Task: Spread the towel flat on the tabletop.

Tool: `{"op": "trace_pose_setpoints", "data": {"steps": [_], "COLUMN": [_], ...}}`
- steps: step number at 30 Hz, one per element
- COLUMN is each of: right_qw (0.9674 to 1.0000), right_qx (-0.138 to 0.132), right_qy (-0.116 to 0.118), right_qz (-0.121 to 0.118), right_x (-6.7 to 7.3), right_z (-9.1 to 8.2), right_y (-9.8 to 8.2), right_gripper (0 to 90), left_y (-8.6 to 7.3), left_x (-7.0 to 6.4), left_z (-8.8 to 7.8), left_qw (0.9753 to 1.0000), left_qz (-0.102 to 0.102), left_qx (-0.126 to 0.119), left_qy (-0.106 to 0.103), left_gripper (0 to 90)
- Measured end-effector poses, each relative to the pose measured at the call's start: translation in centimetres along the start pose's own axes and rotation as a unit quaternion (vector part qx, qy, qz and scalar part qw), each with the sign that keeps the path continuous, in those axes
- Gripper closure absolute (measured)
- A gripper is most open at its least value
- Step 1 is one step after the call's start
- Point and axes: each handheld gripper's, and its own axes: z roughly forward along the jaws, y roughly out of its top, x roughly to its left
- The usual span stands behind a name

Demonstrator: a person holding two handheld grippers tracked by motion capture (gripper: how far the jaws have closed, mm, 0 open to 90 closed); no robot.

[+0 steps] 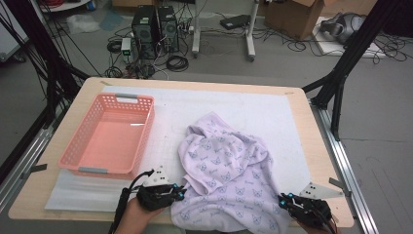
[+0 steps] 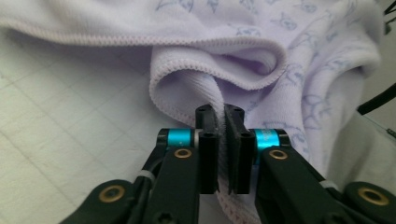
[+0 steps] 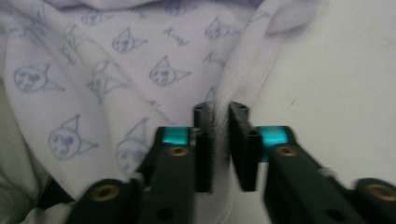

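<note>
A lilac towel [image 1: 224, 165] printed with cat faces lies crumpled on the white mat [image 1: 253, 107], near the table's front edge. My left gripper [image 1: 181, 191] sits at its lower left corner. In the left gripper view the jaws [image 2: 222, 112] are pinched together on the stitched hem of the towel [image 2: 210, 51]. My right gripper [image 1: 282, 197] is at the lower right corner. In the right gripper view, which is a little blurred, its jaws [image 3: 220, 109] stand close together with the towel's [image 3: 116, 60] folded edge filling the gap between them.
A pink plastic basket [image 1: 116, 97] with nothing in it stands on the left of the mat. The wooden table [image 1: 87, 92] ends just behind both hands. Black frame posts [image 1: 341, 73] rise beside the table; computers and cables lie on the floor beyond.
</note>
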Motion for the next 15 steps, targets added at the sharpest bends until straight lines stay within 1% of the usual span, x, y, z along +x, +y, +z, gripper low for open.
{"op": "trace_pose_setpoints", "data": {"steps": [2,3,5,7,9,10,12,13,14,15], "right_qw": [0.9996,0.999,0.9976,0.9964,0.9956,0.9957,0.996,0.9963,0.9968,0.9976], "right_qx": [-0.022,-0.032,-0.044,-0.049,-0.044,-0.038,-0.03,-0.022,-0.015,-0.006], "right_qy": [-0.008,-0.016,-0.034,-0.05,-0.062,-0.065,-0.069,-0.068,-0.064,-0.053], "right_qz": [0.017,0.026,0.04,0.048,0.055,0.054,0.049,0.048,0.045,0.043], "right_x": [-0.4,-0.7,-1.3,-1.9,-2.5,-2.8,-3.0,-3.0,-3.0,-3.0], "right_z": [0.1,0.2,0.8,2.0,3.6,4.7,6.2,6.9,7.5,7.8], "right_y": [0.5,0.8,1.6,2.5,3.4,4.0,4.7,5.0,5.2,5.2], "right_gripper": [66.7,66.4,64.3,63.4,62.3,62.1,62.3,64.7,70.5,79.1], "left_y": [0.2,0.4,0.7,1.0,1.5,1.6,1.9,1.9,2.0,2.1], "left_x": [0.4,0.5,0.8,1.2,1.8,2.0,2.4,2.5,2.6,2.7], "left_z": [0.0,0.1,0.2,0.5,1.1,1.3,1.8,1.9,2.1,2.2], "left_qw": [0.9997,0.9995,0.999,0.9984,0.9979,0.9977,0.9971,0.997,0.9969,0.9968], "left_qz": [-0.01,-0.014,-0.013,-0.016,-0.023,-0.026,-0.031,-0.034,-0.033,-0.035], "left_qx": [-0.018,-0.023,-0.035,-0.043,-0.046,-0.046,-0.048,-0.049,-0.047,-0.048], "left_qy": [0.012,0.015,0.024,0.032,0.041,0.043,0.049,0.051,0.053,0.054], "left_gripper": [61.5,57.5,55.0,52.9,50.6,50.2,48.3,47.9,47.6,47.1]}}
